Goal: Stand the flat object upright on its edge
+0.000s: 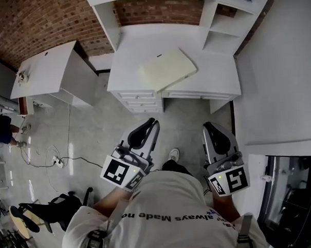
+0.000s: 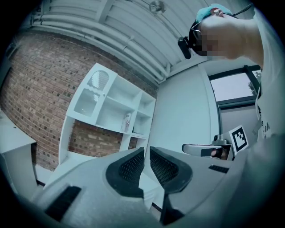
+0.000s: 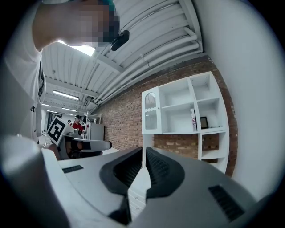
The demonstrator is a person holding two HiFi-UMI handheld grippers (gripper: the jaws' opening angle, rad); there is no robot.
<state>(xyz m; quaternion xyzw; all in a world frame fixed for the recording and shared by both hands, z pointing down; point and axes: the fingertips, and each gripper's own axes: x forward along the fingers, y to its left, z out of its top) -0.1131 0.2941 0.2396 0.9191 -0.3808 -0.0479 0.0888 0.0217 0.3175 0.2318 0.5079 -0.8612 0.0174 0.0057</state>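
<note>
On the white tabletop (image 1: 142, 49) ahead, the pad (image 1: 167, 69) lies flat and askew, one corner at or just over the front edge. Both tools are well short of it, held level above the floor by the person's waist: left tool (image 1: 152, 122), right tool (image 1: 207, 127). Each has its jaws pressed together with nothing between them.

This looks like the approach step, with the pad untouched. The next move, I judge, calls for bringing a tool to the pad, spreading its jaws and taking a thin edge. The corner at the front edge seems the easiest bite. Then it must be tipped up while the other tool steadies it, since a thin pad may topple.

Only the head view shows the pad. The left gripper view and right gripper view show the closed jaws close up, and the shelves (image 3: 187, 111) against brick, but neither shows the pad.
</note>
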